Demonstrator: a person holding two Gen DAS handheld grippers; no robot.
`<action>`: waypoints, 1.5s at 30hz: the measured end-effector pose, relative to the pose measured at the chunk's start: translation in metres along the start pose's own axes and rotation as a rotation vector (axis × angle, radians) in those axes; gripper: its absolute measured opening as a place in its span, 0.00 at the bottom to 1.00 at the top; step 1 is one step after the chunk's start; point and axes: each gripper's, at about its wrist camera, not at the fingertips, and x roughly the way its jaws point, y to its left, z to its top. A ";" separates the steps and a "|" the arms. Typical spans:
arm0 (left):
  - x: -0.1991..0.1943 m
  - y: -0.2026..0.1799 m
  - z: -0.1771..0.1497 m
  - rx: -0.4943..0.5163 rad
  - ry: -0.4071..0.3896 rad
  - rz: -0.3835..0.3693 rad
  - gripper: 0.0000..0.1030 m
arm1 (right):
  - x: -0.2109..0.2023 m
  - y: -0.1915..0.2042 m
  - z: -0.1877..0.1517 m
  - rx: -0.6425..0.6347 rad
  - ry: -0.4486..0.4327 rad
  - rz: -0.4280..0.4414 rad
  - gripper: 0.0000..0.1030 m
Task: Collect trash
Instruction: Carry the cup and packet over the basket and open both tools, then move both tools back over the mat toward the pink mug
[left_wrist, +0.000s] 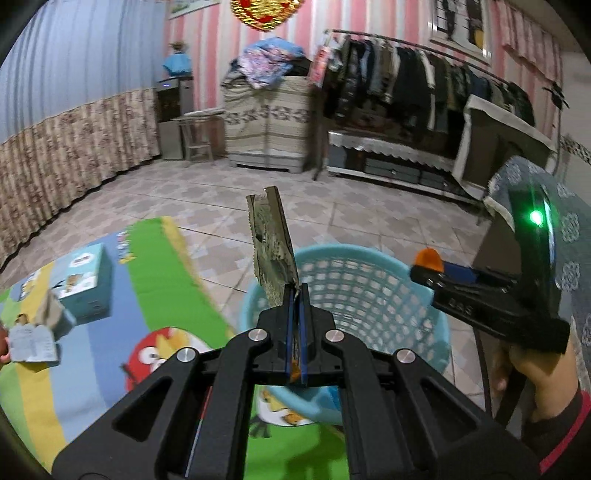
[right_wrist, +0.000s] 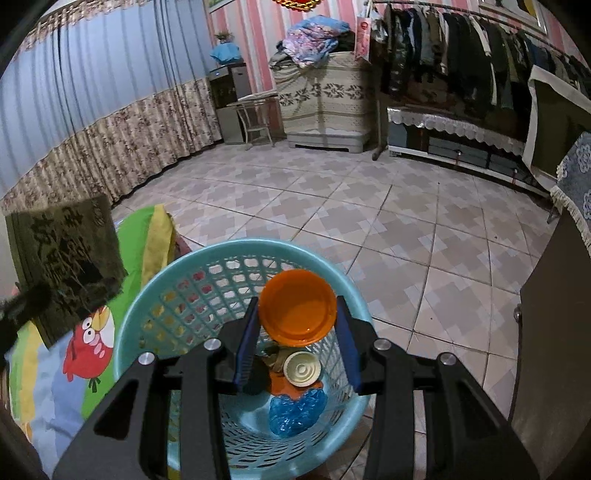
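My left gripper (left_wrist: 295, 291) is shut on a flat olive-and-silver printed wrapper (left_wrist: 273, 243), held upright at the near left rim of the light blue plastic basket (left_wrist: 369, 258). The wrapper also shows at the left of the right wrist view (right_wrist: 70, 254). My right gripper (right_wrist: 297, 325) is shut on an orange plastic lid (right_wrist: 297, 306), held over the basket's (right_wrist: 147, 295) opening. Inside the basket lie a white lid (right_wrist: 302, 368), an orange piece and a crumpled blue plastic bag (right_wrist: 295, 410). The right gripper (left_wrist: 436, 269) with the orange lid (left_wrist: 428, 258) shows at the right of the left wrist view.
A colourful cartoon-bird mat (left_wrist: 147, 295) lies left of the basket, with a light blue carton (left_wrist: 79, 280) and a small paper box (left_wrist: 33, 339) on it. A dark cabinet (right_wrist: 554, 332) stands at the right. A clothes rack (left_wrist: 424, 85), a covered chest (left_wrist: 269, 125) and curtains line the walls.
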 end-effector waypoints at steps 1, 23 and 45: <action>0.003 -0.004 -0.001 0.009 0.006 -0.008 0.01 | 0.000 -0.001 0.000 0.005 0.000 0.001 0.39; 0.023 0.015 0.000 -0.016 0.013 0.139 0.56 | 0.017 0.000 -0.007 0.007 0.035 -0.001 0.39; -0.017 0.081 -0.004 -0.123 -0.085 0.284 0.91 | 0.043 0.041 -0.007 -0.021 0.046 -0.032 0.76</action>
